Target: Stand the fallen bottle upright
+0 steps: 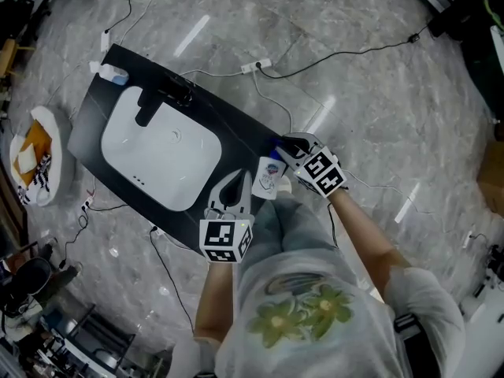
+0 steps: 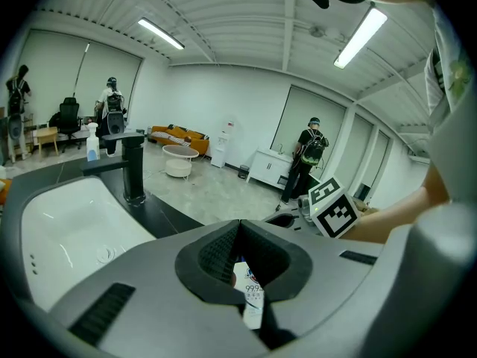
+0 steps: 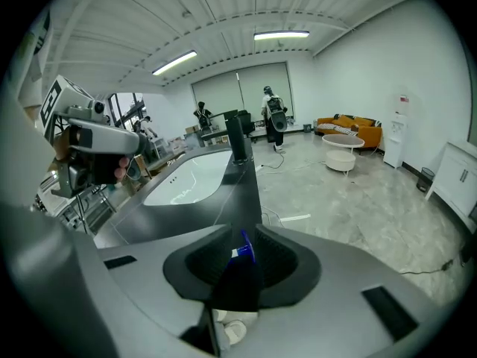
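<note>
The bottle [image 1: 270,176] is white with a printed label and a blue cap. It is at the front right corner of the black counter [image 1: 236,124], cap end up. My right gripper [image 1: 282,145] is shut on the cap end. In the right gripper view the blue cap [image 3: 244,248] sits between the pads and the white body hangs below. My left gripper [image 1: 239,176] is just left of the bottle, its pads meeting with nothing between them. The label [image 2: 252,295] shows through the slit under the left gripper [image 2: 239,230]. I cannot tell whether the bottle's base touches the counter.
A white sink [image 1: 161,152] with a black faucet [image 1: 157,101] fills the counter's left part. A small spray bottle [image 1: 114,75] stands at its far corner. A power strip [image 1: 256,66] and cables lie on the floor. A round stool with items [image 1: 35,160] is at the left.
</note>
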A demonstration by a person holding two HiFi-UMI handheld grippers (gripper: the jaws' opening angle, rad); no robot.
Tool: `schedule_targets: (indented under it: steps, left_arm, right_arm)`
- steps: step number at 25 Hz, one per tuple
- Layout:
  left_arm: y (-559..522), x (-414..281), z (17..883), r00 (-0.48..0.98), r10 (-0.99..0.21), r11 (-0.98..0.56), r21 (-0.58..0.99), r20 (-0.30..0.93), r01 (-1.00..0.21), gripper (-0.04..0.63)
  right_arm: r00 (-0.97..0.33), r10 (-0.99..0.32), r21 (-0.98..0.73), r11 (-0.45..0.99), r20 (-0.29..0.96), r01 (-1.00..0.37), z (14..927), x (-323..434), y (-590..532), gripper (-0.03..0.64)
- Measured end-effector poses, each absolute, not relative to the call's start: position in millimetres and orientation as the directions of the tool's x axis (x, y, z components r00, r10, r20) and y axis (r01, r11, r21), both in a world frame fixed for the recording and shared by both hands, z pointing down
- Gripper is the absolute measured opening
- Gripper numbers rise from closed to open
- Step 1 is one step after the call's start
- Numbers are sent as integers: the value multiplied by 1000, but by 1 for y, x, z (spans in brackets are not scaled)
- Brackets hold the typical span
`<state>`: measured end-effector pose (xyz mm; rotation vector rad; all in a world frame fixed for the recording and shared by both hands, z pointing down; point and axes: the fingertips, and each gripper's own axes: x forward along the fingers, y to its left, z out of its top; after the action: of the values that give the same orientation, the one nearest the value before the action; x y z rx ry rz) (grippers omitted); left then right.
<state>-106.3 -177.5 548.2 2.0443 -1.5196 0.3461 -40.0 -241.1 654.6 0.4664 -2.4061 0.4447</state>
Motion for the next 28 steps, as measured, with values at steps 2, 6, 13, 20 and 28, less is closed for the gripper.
schedule_targets:
  steps: [2, 6, 13, 20, 28]
  left_arm:
    - [-178, -106, 551, 323, -791, -194, 288, 519, -938, 18]
    - [-180, -105, 554, 325, -787, -192, 292, 525, -937, 18]
    - [-181, -105, 558, 328, -781, -188, 300, 531, -935, 18]
    - [-180, -107, 560, 333, -782, -193, 302, 527, -933, 18]
    - [-174, -110, 559, 336, -784, -194, 307, 522, -932, 18]
  right_arm:
    - [-725, -201, -190, 888, 658, -419, 661, -40, -241, 77]
    - [-707, -194, -166, 899, 680, -406, 671, -37, -244, 76]
    - [-695, -173, -178, 898, 698, -403, 683, -32, -245, 75]
    - [-711, -162, -178, 909, 684, -378, 685, -34, -242, 69]
    - [-679, -208, -64, 934, 704, -352, 676, -32, -242, 49]
